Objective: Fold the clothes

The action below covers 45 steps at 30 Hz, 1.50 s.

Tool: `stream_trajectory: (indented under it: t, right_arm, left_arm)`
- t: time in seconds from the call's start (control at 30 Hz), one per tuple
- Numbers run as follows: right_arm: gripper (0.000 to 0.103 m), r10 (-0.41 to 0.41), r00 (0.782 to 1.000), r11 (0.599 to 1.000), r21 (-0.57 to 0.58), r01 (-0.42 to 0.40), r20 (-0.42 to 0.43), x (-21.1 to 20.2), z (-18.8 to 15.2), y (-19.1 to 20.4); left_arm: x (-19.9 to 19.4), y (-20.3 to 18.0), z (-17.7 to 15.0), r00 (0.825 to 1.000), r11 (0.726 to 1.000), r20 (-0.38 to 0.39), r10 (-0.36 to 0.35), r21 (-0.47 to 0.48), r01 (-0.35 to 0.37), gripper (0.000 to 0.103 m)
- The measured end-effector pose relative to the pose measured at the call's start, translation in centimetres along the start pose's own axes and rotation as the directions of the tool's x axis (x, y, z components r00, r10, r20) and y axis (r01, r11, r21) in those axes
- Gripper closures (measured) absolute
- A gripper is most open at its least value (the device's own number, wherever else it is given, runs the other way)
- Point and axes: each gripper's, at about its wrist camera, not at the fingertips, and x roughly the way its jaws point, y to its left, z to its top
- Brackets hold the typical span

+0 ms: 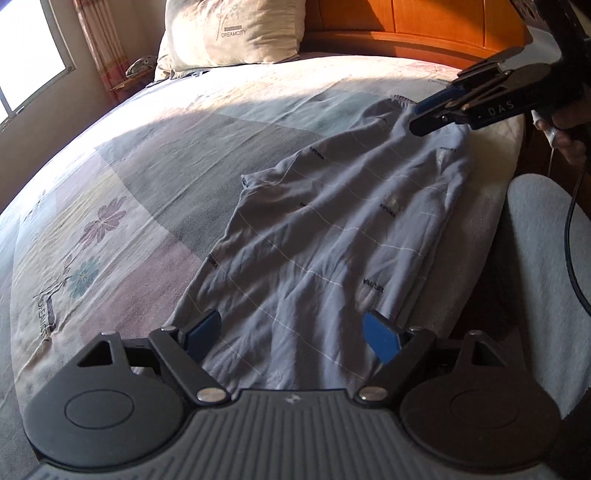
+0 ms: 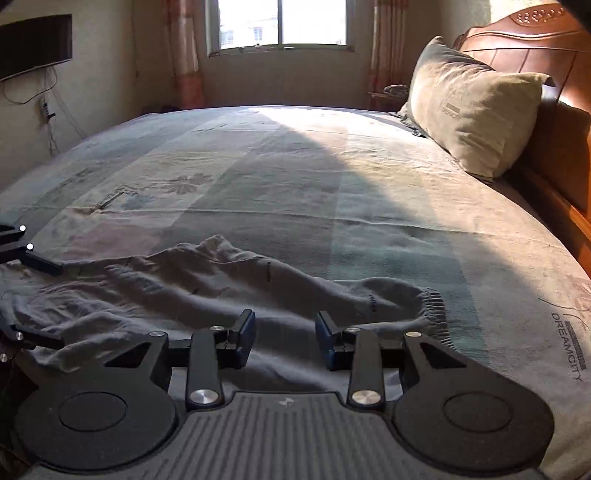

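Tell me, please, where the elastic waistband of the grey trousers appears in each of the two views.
Left wrist view: the waistband is upper right, at the garment's far end, just left of the right gripper.
Right wrist view: the waistband is right of centre, just beyond the right gripper's fingers.
Shared landmark: the pillow printed DREAMCITY.

"DREAMCITY" reads clear on the pillow (image 1: pixel 232 31), and again on the bedsheet (image 2: pixel 570 345). "DAS" shows on the right gripper (image 1: pixel 436 112).
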Motion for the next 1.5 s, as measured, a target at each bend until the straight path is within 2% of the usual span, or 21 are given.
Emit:
stream_trajectory:
  t: [0.07, 0.13, 0.23, 0.3, 0.43, 0.57, 0.63, 0.67, 0.73, 0.87, 0.97, 1.03, 1.1, 1.13, 1.17, 1.23, 1.27, 1.3, 1.33, 1.43, 1.5]
  right_arm:
    - [0.063, 0.067, 0.997, 0.981, -0.182, -0.073, -0.037, 0.2, -0.6, 3.4]
    - [0.063, 0.078, 0.993, 0.931, -0.35, -0.104, -0.089, 0.5, -1.3, 6.1]
    - [0.063, 0.074, 0.988, 0.828, -0.543, -0.139, -0.138, 0.7, -2.3, 9.0]
    - [0.063, 0.038, 0.987, 0.74, -0.66, -0.131, -0.153, 1.0, -3.2, 10.8]
    - [0.064, -0.022, 0.99, 0.578, -0.81, -0.101, -0.139, 2.4, -5.1, 13.3]
    - [0.064, -0.019, 0.996, 0.456, -0.887, -0.069, -0.087, 2.6, -5.7, 14.8]
    - [0.085, 0.001, 0.992, 0.497, -0.861, -0.111, -0.128, 2.4, -5.2, 14.4]
    - [0.099, 0.012, 0.989, 0.516, -0.846, -0.132, -0.147, 2.3, -4.9, 14.1]
    - [0.099, 0.035, 0.982, 0.553, -0.814, -0.174, -0.186, 2.1, -4.4, 13.7]
    - [0.098, 0.087, 0.962, 0.622, -0.74, -0.255, -0.259, 1.6, -3.3, 12.8]
    - [0.088, 0.164, 0.953, 0.696, -0.655, -0.294, -0.253, 0.4, -1.8, 11.4]
    - [0.076, 0.176, 0.966, 0.792, -0.555, -0.253, -0.189, 0.0, -0.5, 9.7]
    - [0.053, 0.103, 0.987, 0.905, -0.401, -0.144, -0.124, 1.0, 0.7, 7.2]
    - [0.051, 0.051, 0.992, 0.955, -0.286, -0.083, -0.119, 2.0, 1.0, 5.6]
    - [0.051, 0.017, 0.991, 0.984, -0.175, -0.041, -0.135, 2.9, 0.9, 4.0]
    - [0.051, -0.02, 0.978, 0.999, 0.021, 0.025, -0.209, 4.3, -0.5, 1.3]
    - [0.05, -0.026, 0.974, 0.997, 0.063, 0.041, -0.227, 4.2, -1.6, 0.5]
    - [0.049, -0.018, 0.982, 0.996, 0.081, 0.034, -0.189, 3.2, -2.8, 0.1]
    - [0.049, -0.019, 0.981, 0.995, 0.088, 0.037, -0.192, 2.6, -3.3, -0.1]
    - [0.046, -0.049, 0.974, 0.99, 0.121, 0.077, -0.22, 0.9, -4.1, -0.4]
    - [0.044, -0.063, 0.977, 0.984, 0.149, 0.094, -0.203, 0.3, -3.1, -0.1]
  left_arm:
    - [-0.4, -0.9, -0.8, 1.0, 0.998, -0.009, -0.01, 0.056, 0.01, 0.018]
    - [-0.5, -1.9, -1.6, 1.0, 0.992, -0.021, 0.008, 0.124, -0.005, 0.018]
    - [-0.4, -3.4, -2.6, 0.999, 0.975, -0.035, 0.031, 0.221, -0.023, 0.018]
    - [-0.1, -4.2, -3.0, 0.998, 0.965, -0.038, 0.04, 0.259, -0.029, 0.018]
    - [0.6, -4.5, -3.1, 0.996, 0.959, -0.041, 0.074, 0.276, -0.06, 0.018]
    - [0.3, -3.9, -2.6, 0.998, 0.97, -0.036, 0.053, 0.238, -0.042, 0.018]
    - [0.1, -3.5, -2.5, 0.998, 0.975, -0.036, 0.047, 0.22, -0.038, 0.018]
    - [-0.1, -3.3, -2.5, 0.998, 0.976, -0.039, 0.051, 0.213, -0.042, 0.018]
    - [-0.6, -2.8, -2.6, 0.998, 0.98, -0.043, 0.05, 0.194, -0.04, 0.018]
    - [-1.5, -0.4, -3.2, 0.999, 0.996, -0.049, 0.01, 0.087, -0.005, 0.018]
    - [-1.3, 1.7, -2.8, 0.999, 0.999, -0.029, 0.045, -0.013, -0.046, 0.018]
    - [-1.0, 2.9, -2.9, 0.998, 0.994, -0.031, 0.061, -0.089, -0.064, 0.018]
    - [-0.5, 3.5, -3.9, 0.997, 0.985, -0.062, 0.052, -0.159, -0.061, 0.018]
    - [-0.2, 3.7, -4.4, 0.996, 0.979, -0.077, 0.046, -0.193, -0.06, 0.018]
    - [0.0, 4.0, -4.9, 0.995, 0.972, -0.092, 0.04, -0.228, -0.06, 0.018]
    - [0.5, 4.6, -5.9, 0.992, 0.953, -0.121, 0.027, -0.296, -0.062, 0.018]
    - [0.7, 4.9, -6.3, 0.991, 0.942, -0.135, 0.019, -0.329, -0.063, 0.016]
    - [1.0, 5.2, -6.8, 0.989, 0.93, -0.148, 0.011, -0.362, -0.065, 0.013]
    - [1.2, 5.4, -7.3, 0.987, 0.916, -0.162, 0.003, -0.394, -0.067, 0.004]
    - [0.9, 6.5, -6.8, 0.99, 0.907, -0.143, 0.017, -0.414, -0.075, 0.003]
    - [0.6, 7.1, -6.2, 0.992, 0.904, -0.125, 0.03, -0.42, -0.08, 0.003]
